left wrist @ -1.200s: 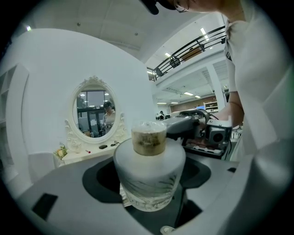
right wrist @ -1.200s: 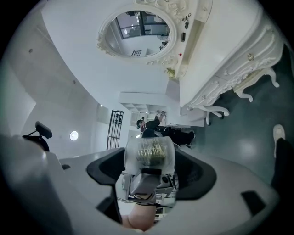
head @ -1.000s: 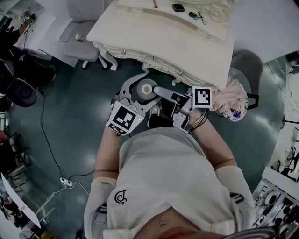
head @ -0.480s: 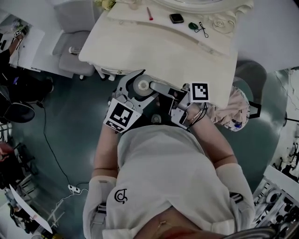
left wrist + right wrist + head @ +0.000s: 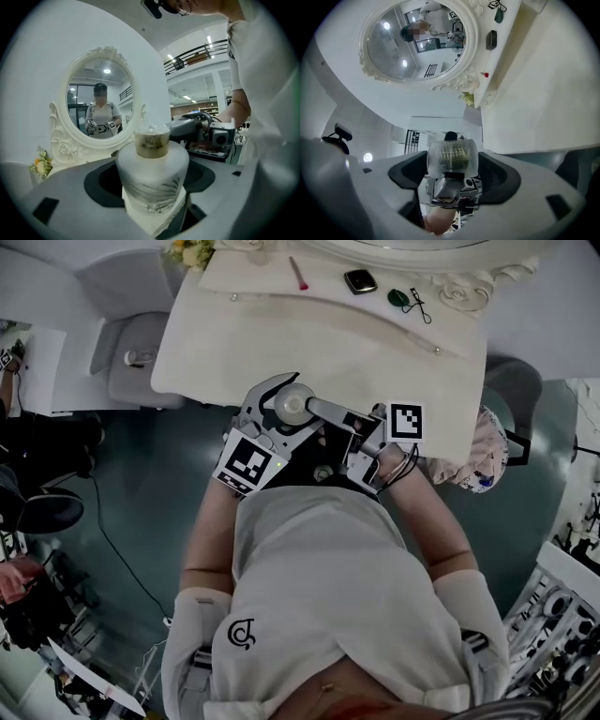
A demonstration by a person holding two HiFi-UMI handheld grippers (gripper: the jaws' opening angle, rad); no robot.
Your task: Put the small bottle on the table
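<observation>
Your left gripper [image 5: 151, 182] is closed around the white body of the small bottle [image 5: 152, 165], held upright between its jaws. Your right gripper [image 5: 453, 174] clamps the bottle's clear cap [image 5: 453, 156] from the side. From the head view, the bottle is at the front edge of the dressing table [image 5: 394, 348].
</observation>
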